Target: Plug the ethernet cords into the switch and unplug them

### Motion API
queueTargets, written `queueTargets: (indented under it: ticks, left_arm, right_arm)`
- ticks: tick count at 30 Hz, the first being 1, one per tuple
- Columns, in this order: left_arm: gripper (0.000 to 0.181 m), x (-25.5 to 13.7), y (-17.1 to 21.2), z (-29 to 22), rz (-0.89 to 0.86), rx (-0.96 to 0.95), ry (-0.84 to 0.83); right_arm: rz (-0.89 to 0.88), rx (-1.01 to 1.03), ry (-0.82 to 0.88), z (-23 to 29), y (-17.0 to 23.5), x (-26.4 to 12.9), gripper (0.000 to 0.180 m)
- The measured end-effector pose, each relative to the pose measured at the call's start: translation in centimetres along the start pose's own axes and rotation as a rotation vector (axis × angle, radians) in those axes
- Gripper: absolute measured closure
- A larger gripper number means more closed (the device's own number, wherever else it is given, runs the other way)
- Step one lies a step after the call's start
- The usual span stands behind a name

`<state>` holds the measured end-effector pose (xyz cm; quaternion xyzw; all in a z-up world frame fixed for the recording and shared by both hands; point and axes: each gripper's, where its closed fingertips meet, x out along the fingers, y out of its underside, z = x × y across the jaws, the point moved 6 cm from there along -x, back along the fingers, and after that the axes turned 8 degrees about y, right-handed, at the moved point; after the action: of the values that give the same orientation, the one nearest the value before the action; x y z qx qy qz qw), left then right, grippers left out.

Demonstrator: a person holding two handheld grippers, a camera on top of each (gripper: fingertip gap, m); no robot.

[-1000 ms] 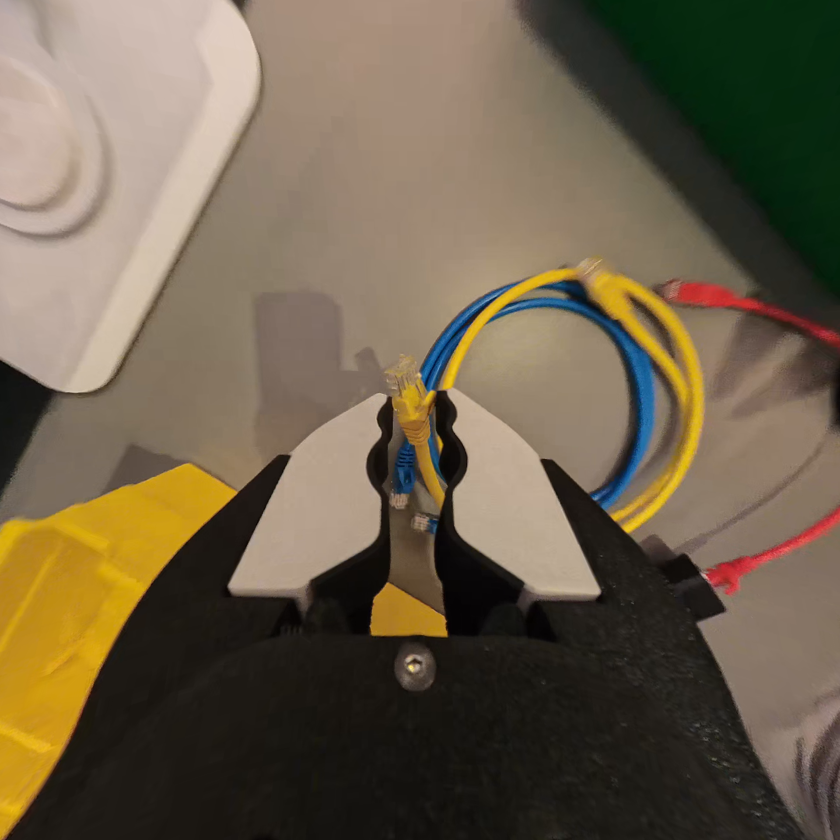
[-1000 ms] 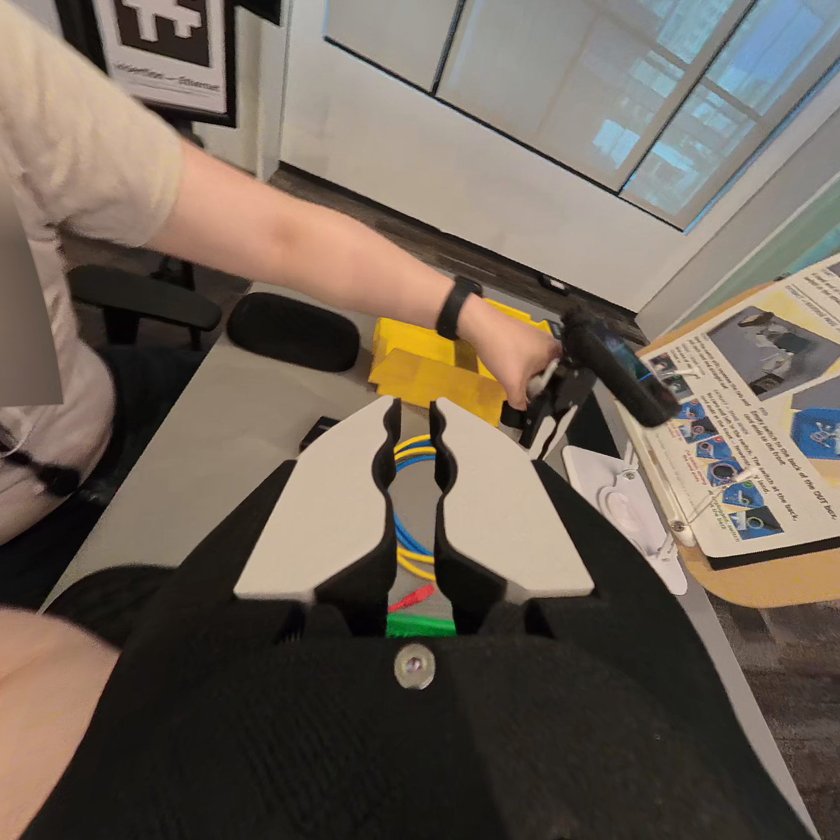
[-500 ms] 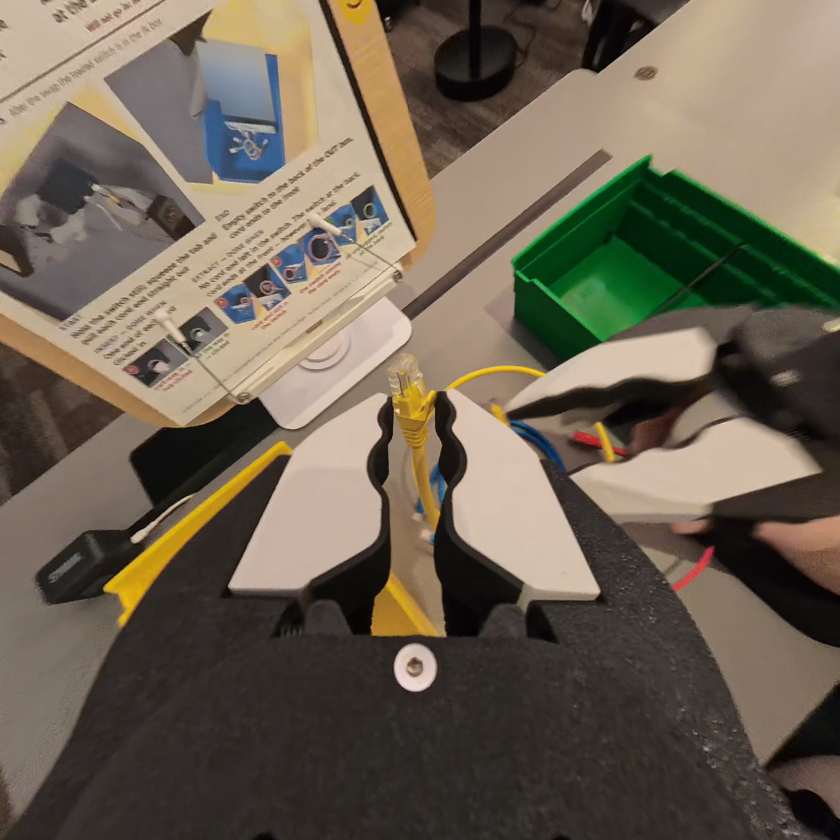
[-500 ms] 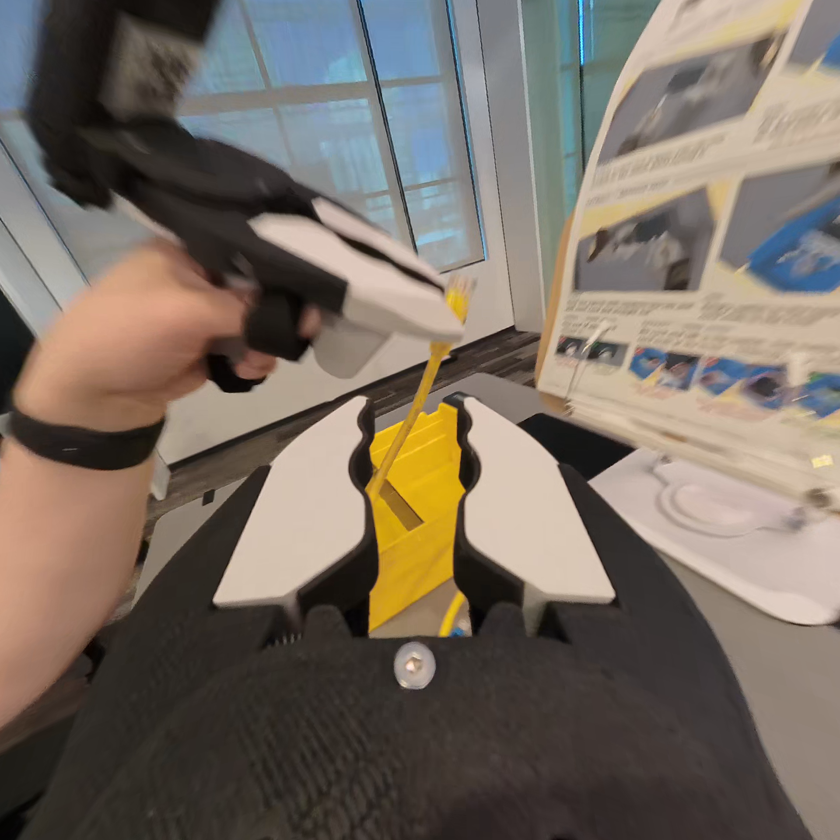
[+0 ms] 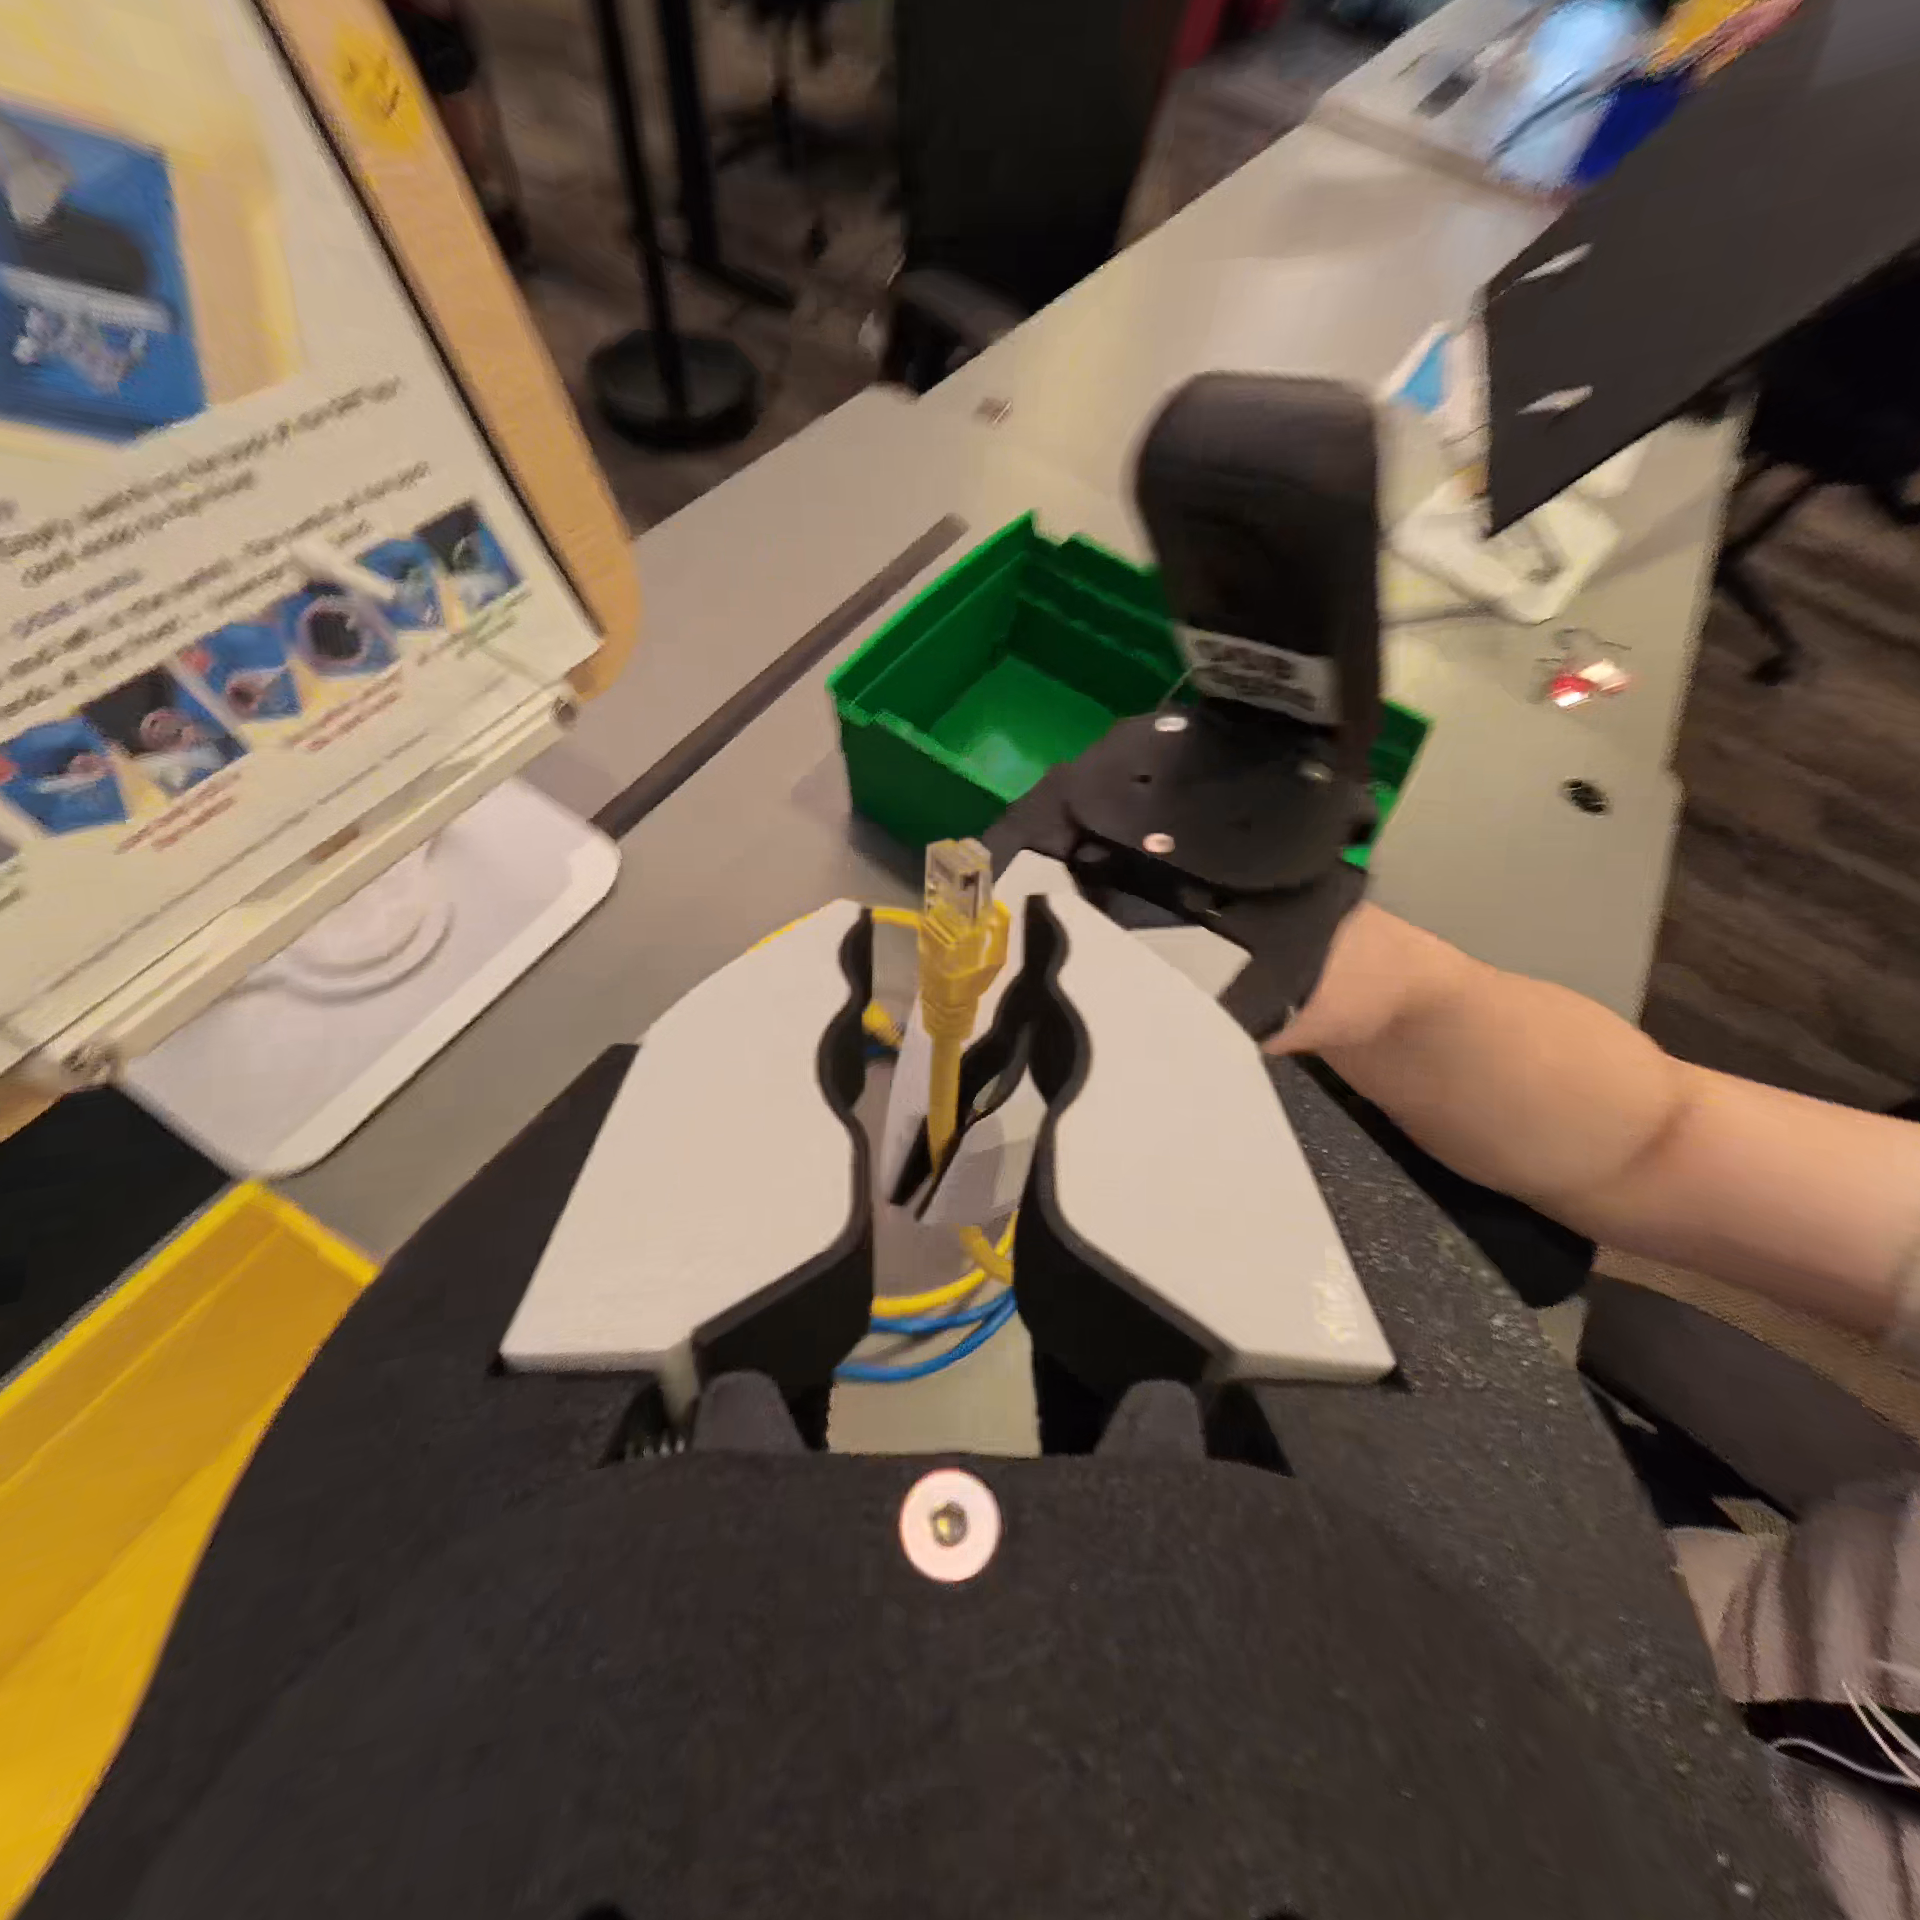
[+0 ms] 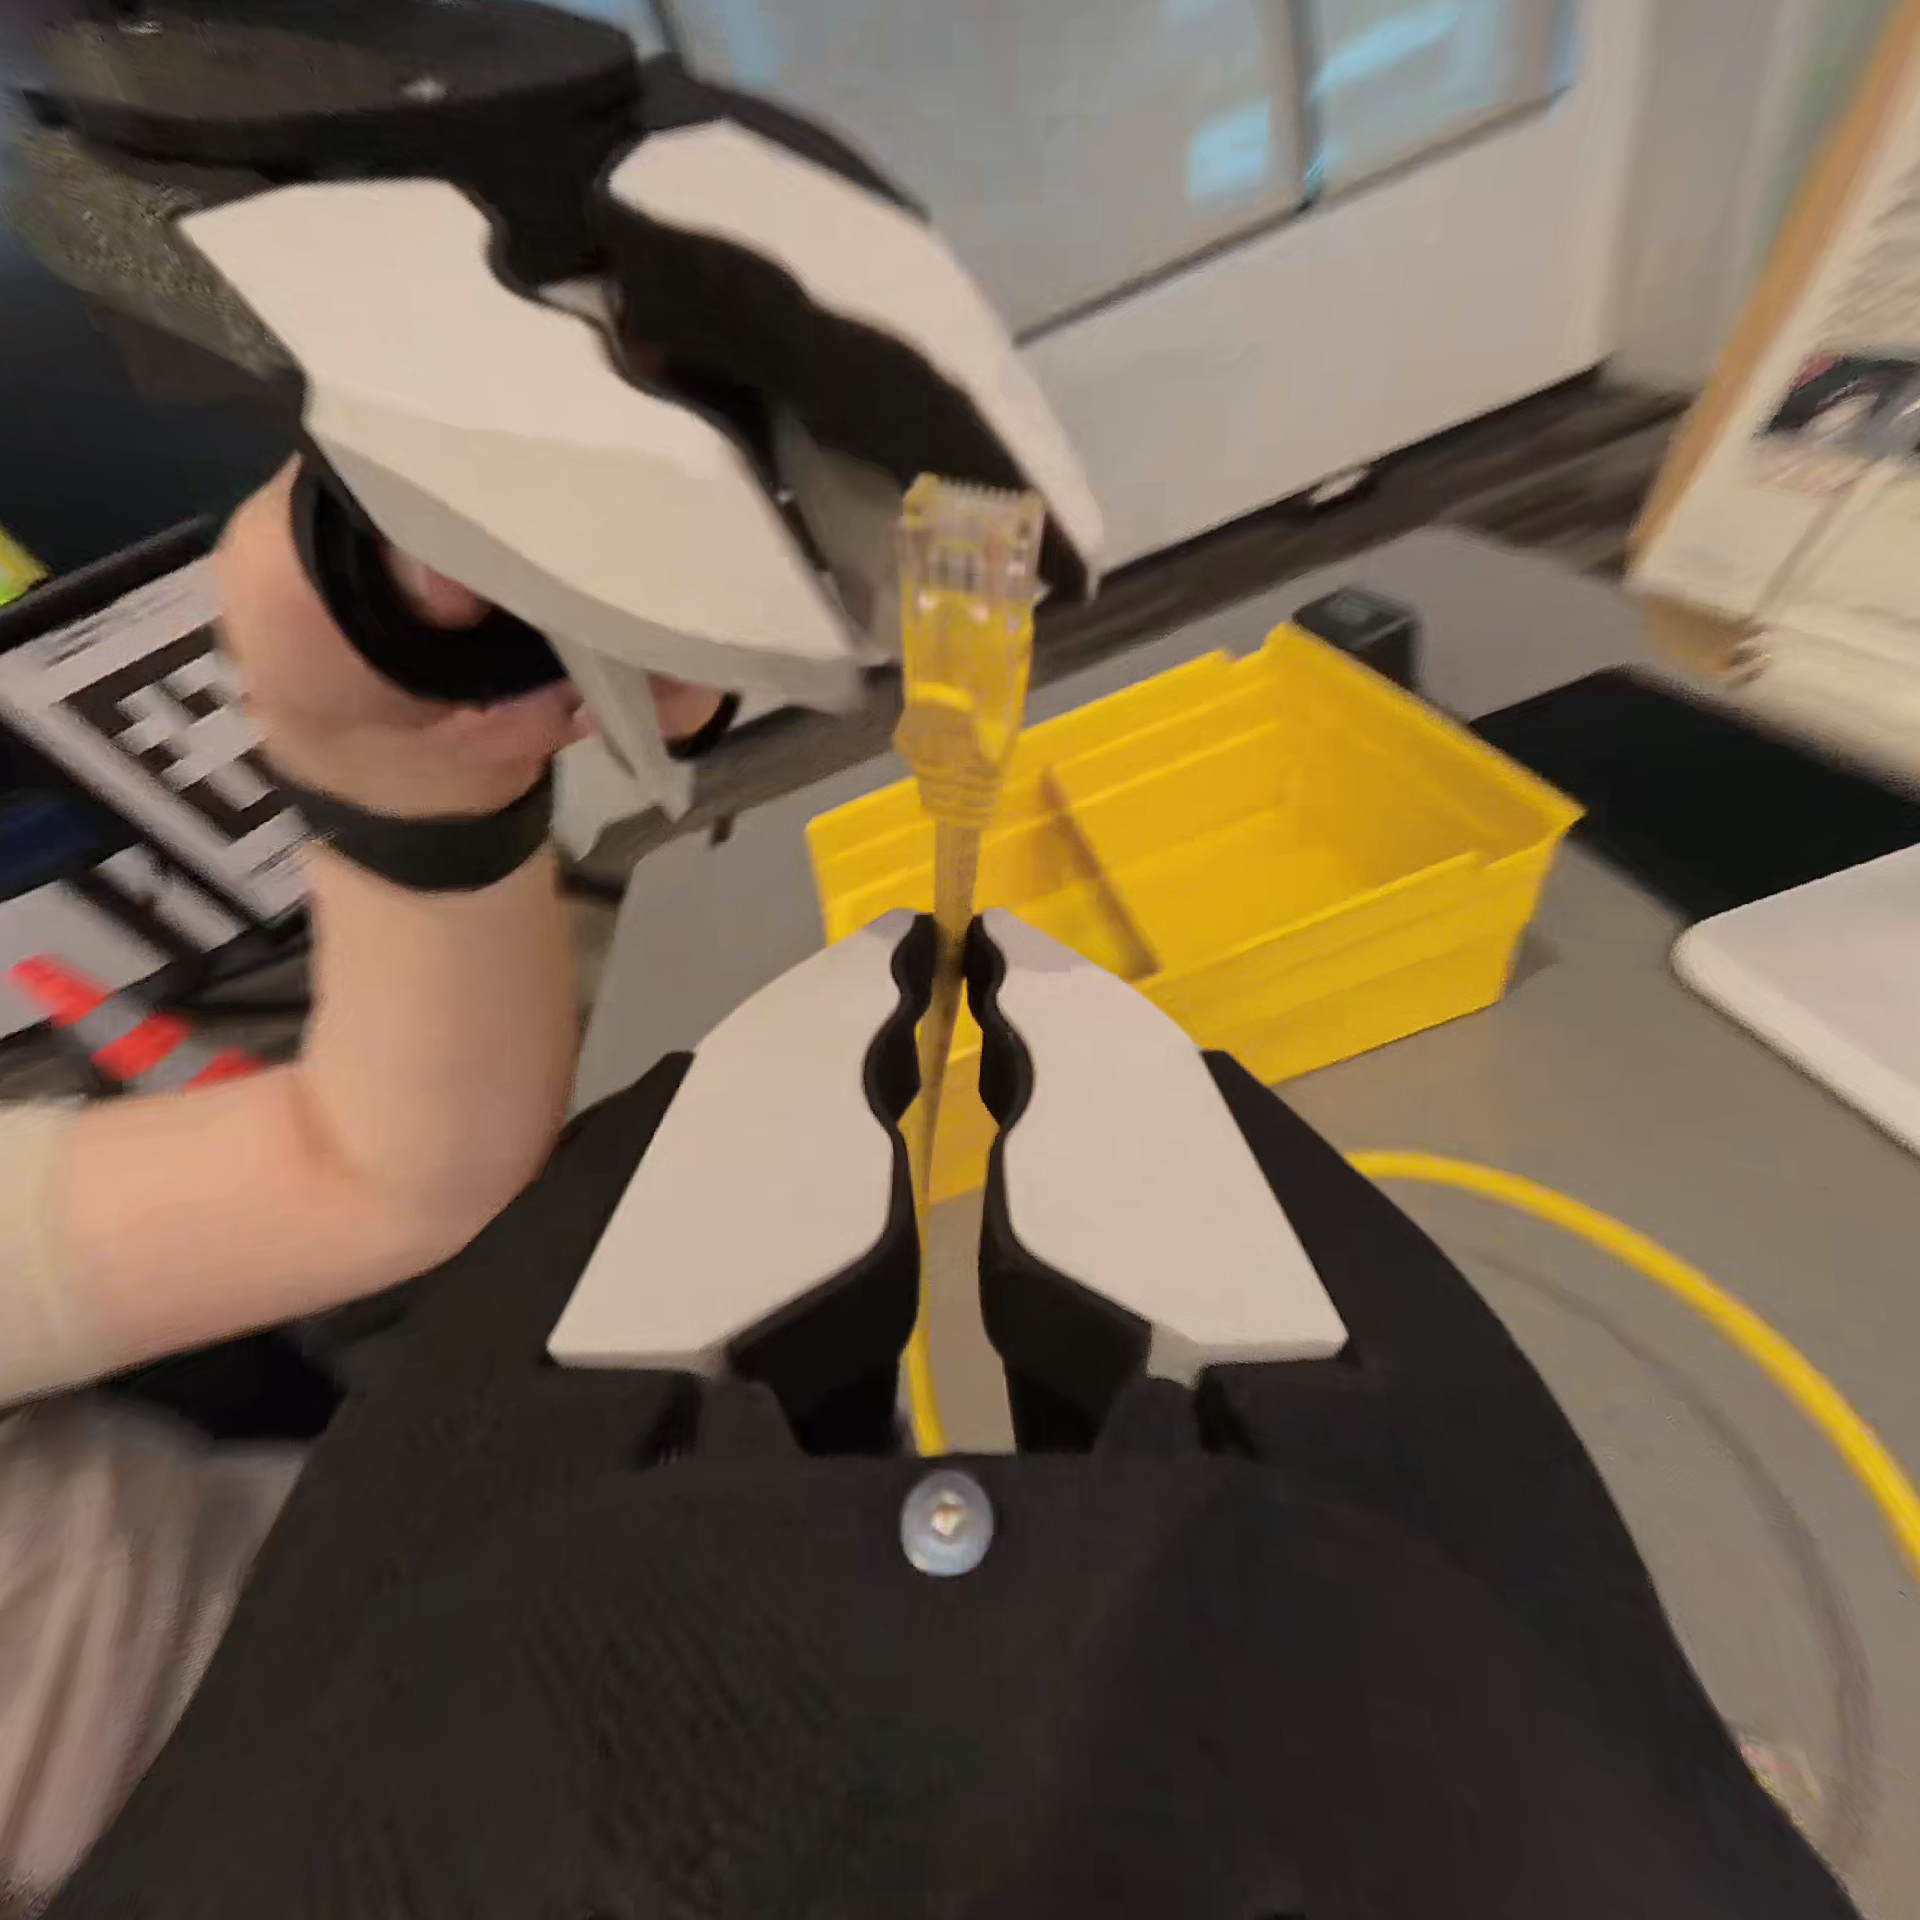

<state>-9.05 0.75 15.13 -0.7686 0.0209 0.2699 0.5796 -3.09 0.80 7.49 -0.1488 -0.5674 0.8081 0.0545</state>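
Note:
A yellow ethernet cord with a clear plug (image 6: 966,582) stands upright. My right gripper (image 6: 943,935) is shut on the cord just below the plug's boot. In the left wrist view the plug (image 5: 958,904) sits between the tips of my left gripper (image 5: 940,914), which is open, its jaws clear of the plug. The right gripper's black body (image 5: 1247,727) reaches in from the right. The left gripper's fingers (image 6: 540,436) show above and behind the plug in the right wrist view. A blue cord (image 5: 935,1340) lies coiled on the table below. No switch is in view.
A green bin (image 5: 997,707) stands on the grey table beyond the grippers. A yellow bin (image 6: 1299,831) stands behind the plug and also shows in the left wrist view (image 5: 135,1403). An instruction board (image 5: 208,520) on a white stand (image 5: 416,966) is at the left.
My right gripper has moved in and shut on the yellow cord below the plug. My left gripper, which held the plug's boot, has opened off it.

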Motion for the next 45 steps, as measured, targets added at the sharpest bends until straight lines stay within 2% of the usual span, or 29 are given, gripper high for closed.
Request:
queueTargets:
  ticks: [1,2,4,6,11,13,20,21,22,24,26,28,30,32,34,37,39,42,44,45]
  left_arm:
    - [0.148,-0.8,0.1,-0.1,-0.063,0.018,0.045]
    - [0.146,-1.7,0.3,-0.2,-0.119,0.036,0.087]
    - [0.127,-3.0,1.4,-0.2,-0.203,0.080,0.174]
    - [0.130,-3.4,3.0,-0.2,-0.250,0.137,0.261]
    - [0.124,-1.3,5.9,-0.7,-0.186,0.091,0.516]
    - [0.125,-0.2,6.2,-0.3,-0.136,0.056,0.517]
    - [0.149,1.8,7.5,-0.3,-0.036,0.027,0.622]
    - [0.154,2.0,7.7,-0.3,-0.022,0.032,0.619]
    - [0.168,2.1,7.9,-0.3,-0.008,0.040,0.619]
    - [0.169,2.4,8.0,-0.1,0.012,0.044,0.589]
    - [0.169,2.3,7.3,0.7,-0.040,0.054,0.480]
    - [0.169,1.5,6.5,1.8,-0.124,0.027,0.386]
    - [0.169,0.2,5.6,2.5,-0.235,-0.035,0.367]
    - [0.169,-1.3,5.0,2.5,-0.324,-0.069,0.408]
    - [0.169,-2.5,4.8,3.2,-0.362,-0.062,0.325]
    - [0.169,-4.5,4.3,3.8,-0.452,-0.044,0.261]
    - [0.169,-5.4,4.1,4.0,-0.500,-0.063,0.268]
    - [0.169,-6.0,4.0,4.3,-0.546,-0.094,0.265]
    - [0.169,-6.2,3.8,4.2,-0.578,-0.106,0.265]
    - [0.169,-6.4,3.7,4.1,-0.604,-0.110,0.269]
  right_arm:
    - [0.062,0.005,-0.054,0.2,0.2,-0.5,0.173]
    - [0.108,-0.007,-0.097,0.5,0.3,-1.0,0.173]
    - [0.191,-0.034,-0.149,1.0,0.6,-2.1,0.173]
    - [0.264,-0.067,-0.210,1.8,1.2,-2.7,0.173]
    - [0.372,-0.131,-0.233,2.7,2.5,-1.9,0.173]
    - [0.406,-0.163,-0.216,2.7,3.0,-1.4,0.173]
    - [0.494,-0.219,-0.189,2.2,4.6,-0.3,0.173]
    - [0.508,-0.225,-0.183,2.0,4.9,-0.2,0.173]
    - [0.520,-0.230,-0.181,1.9,5.1,-0.2,0.173]
    - [0.527,-0.239,-0.160,1.6,5.2,-0.1,0.173]
    - [0.447,-0.262,-0.049,0.7,4.2,0.2,0.170]
    - [0.268,-0.326,0.126,0.3,1.8,0.1,0.163]
    - [0.089,-0.396,0.247,1.6,-0.4,-0.4,0.161]
    - [-0.006,-0.383,0.324,3.3,-1.0,0.0,0.153]
    - [-0.030,-0.391,0.465,4.2,-1.4,0.1,0.160]
    - [-0.190,-0.626,0.679,6.3,-3.2,-1.7,0.168]
    - [-0.253,-0.674,0.517,9.2,-2.8,-1.4,0.173]
    - [-0.137,-0.423,0.179,11.1,-0.1,2.5,0.179]
    - [-0.078,-0.265,0.085,10.4,2.2,5.4,0.176]
    - [-0.091,-0.194,0.091,9.4,3.3,6.6,0.173]
